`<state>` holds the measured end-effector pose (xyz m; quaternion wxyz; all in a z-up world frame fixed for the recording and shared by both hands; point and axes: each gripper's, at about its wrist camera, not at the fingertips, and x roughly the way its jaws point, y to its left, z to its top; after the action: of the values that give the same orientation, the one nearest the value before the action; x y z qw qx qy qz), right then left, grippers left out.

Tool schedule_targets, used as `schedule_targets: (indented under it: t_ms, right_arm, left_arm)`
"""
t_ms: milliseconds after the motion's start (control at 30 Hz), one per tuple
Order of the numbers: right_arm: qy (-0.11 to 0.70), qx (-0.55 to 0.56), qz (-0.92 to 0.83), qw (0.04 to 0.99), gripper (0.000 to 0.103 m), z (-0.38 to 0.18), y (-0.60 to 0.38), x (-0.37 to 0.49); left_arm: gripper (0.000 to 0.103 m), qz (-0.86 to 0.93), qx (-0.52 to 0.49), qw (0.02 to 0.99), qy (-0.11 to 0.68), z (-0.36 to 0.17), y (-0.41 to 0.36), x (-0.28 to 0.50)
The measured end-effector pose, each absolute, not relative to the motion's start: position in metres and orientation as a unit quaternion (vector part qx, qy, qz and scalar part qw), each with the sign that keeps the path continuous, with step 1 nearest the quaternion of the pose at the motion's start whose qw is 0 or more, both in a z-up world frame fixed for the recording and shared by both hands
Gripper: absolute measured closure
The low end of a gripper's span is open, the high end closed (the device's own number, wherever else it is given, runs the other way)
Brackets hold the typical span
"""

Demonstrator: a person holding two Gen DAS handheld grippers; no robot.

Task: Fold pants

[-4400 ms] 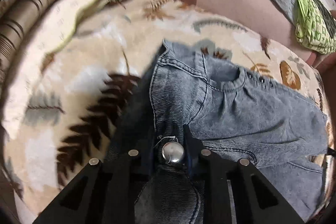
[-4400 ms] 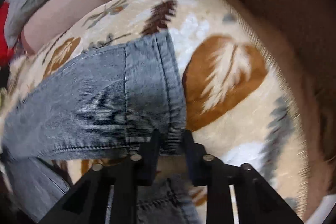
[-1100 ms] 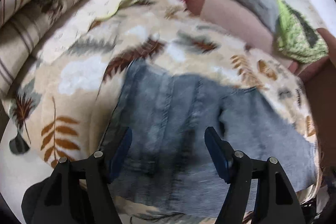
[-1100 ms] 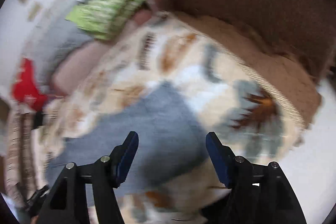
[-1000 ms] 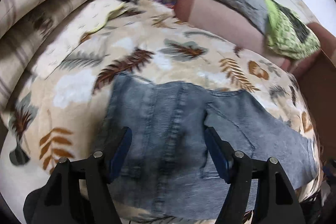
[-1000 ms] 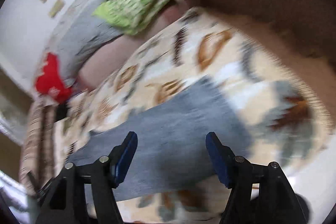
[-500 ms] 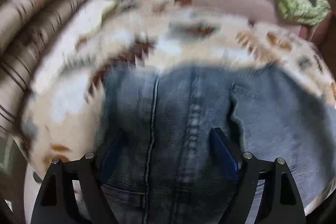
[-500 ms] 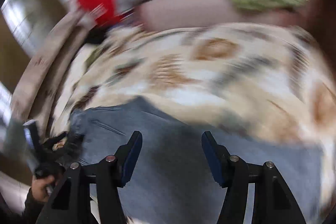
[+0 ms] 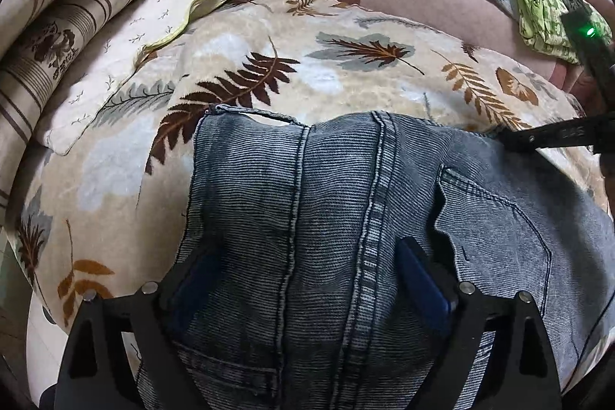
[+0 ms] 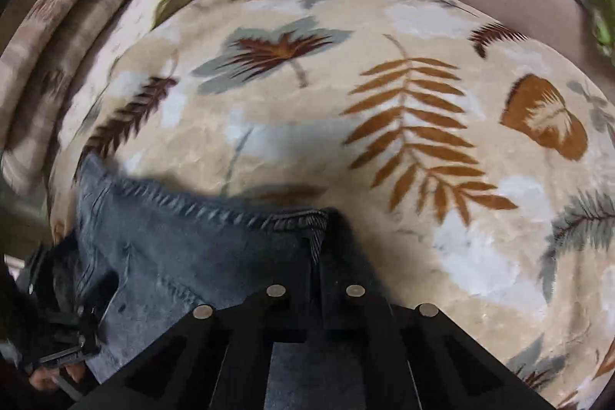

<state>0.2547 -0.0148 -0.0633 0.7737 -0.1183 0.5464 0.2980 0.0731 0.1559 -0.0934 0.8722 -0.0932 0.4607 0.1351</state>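
The left gripper (image 9: 307,279) is hovering with fingers spread wide over the pants (image 9: 346,218) at lower centre. Only the right wrist view is showing the right gripper (image 10: 315,256) clenching the pants' edge on the leaf-print blanket (image 10: 346,102) covering the bed.

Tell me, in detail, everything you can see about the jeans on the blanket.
The jeans are grey-blue washed denim with a fine ribbed weave, doubled stitched seams and a pocket edged in stitching. They lie folded and fairly flat on the leaf-patterned blanket. The left tongs stand open just above or on the cloth, one finger on each side of the middle seams. The right tongs are shut on the jeans' far edge at a stitched seam.
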Motion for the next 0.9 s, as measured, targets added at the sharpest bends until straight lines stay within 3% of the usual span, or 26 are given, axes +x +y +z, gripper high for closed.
schedule_targets:
  t_ms: [133, 367, 500, 567, 600, 767, 900]
  right_arm:
    - [0.549, -0.095, 0.268, 0.786, 0.099, -0.085, -0.023, 0.259]
    - [0.489, -0.021, 0.253, 0.834, 0.085, -0.028, -0.084, 0.219]
    - [0.490, 0.025, 0.266, 0.830, 0.069, -0.011, -0.124, 0.169]
    - [0.497, 0.036, 0.262, 0.826, 0.059, -0.017, -0.131, 0.153]
    - [0.505, 0.041, 0.254, 0.824, 0.048, -0.024, -0.140, 0.148]
    - [0.566, 0.094, 0.198, 0.794, 0.047, -0.088, -0.178, 0.151]
    - [0.550, 0.148, 0.199, 0.797, 0.047, -0.075, -0.191, 0.151]
  left_arm:
    - [0.007, 0.140, -0.092, 0.871, 0.462, -0.095, 0.156, 0.073]
    - [0.006, 0.148, -0.093, 0.869, 0.462, -0.095, 0.155, 0.073]
    - [0.005, 0.152, -0.093, 0.869, 0.462, -0.095, 0.156, 0.072]
    - [0.005, 0.153, -0.091, 0.869, 0.461, -0.095, 0.155, 0.072]
    - [0.005, 0.154, -0.091, 0.869, 0.461, -0.095, 0.155, 0.072]
    - [0.005, 0.156, -0.089, 0.869, 0.461, -0.095, 0.154, 0.072]
    - [0.005, 0.158, -0.089, 0.868, 0.462, -0.095, 0.154, 0.072]
